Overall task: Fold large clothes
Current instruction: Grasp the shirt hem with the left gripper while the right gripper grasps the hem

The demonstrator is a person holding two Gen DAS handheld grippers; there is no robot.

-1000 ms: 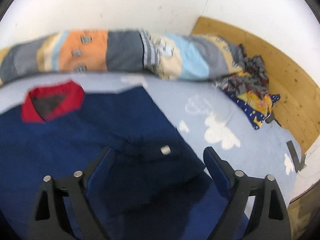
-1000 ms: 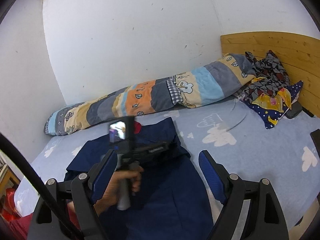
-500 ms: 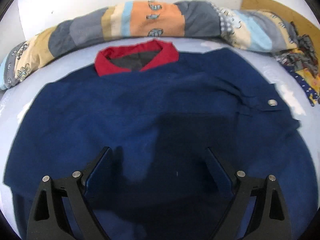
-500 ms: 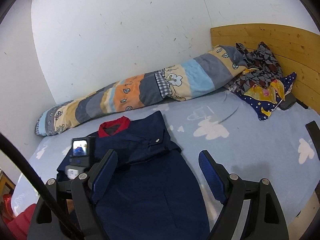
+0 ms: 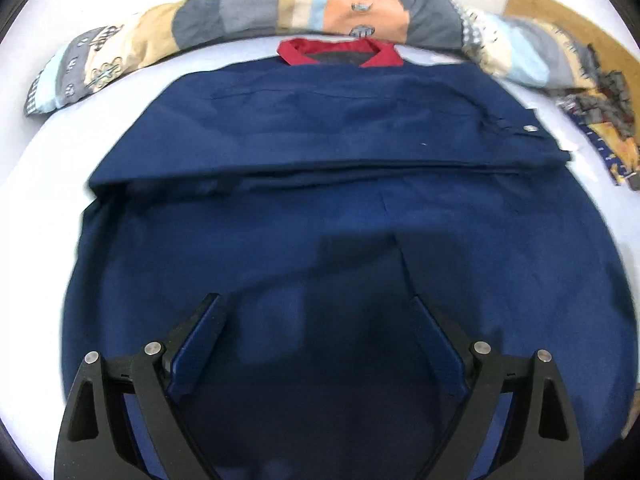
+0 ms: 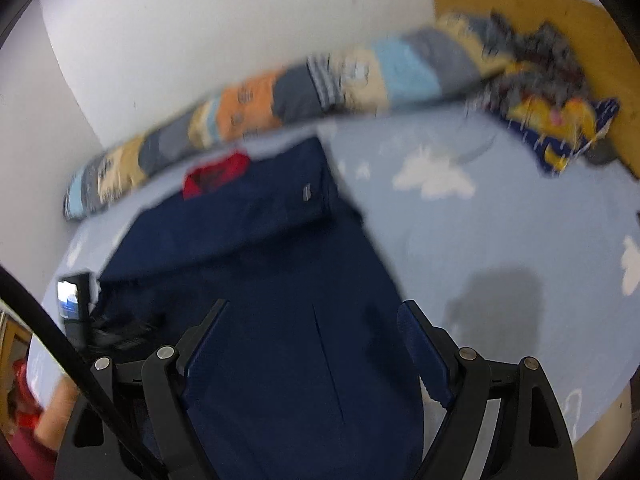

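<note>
A large navy garment (image 5: 340, 184) with a red collar (image 5: 340, 51) lies spread flat on the bed, its sleeves folded across the chest into a horizontal band. My left gripper (image 5: 316, 320) hangs over its lower half, jaws wide open with only cloth below them. In the blurred right wrist view the same garment (image 6: 256, 264) runs from the collar down to my right gripper (image 6: 312, 328), which is open above its lower right part. The left tool's camera unit (image 6: 72, 300) shows at the garment's left edge.
A striped patchwork bolster (image 5: 280, 12) lies along the white wall behind the collar. Crumpled patterned clothes (image 6: 552, 92) sit against the wooden headboard (image 6: 600, 40) at the right. The light-blue cloud sheet (image 6: 500, 220) lies bare to the right of the garment. A person's arm (image 6: 56, 408) shows at the lower left.
The left gripper has swung left and back from the garment's right sleeve to its lower middle. The right gripper has dropped and tilted down towards the garment's lower part.
</note>
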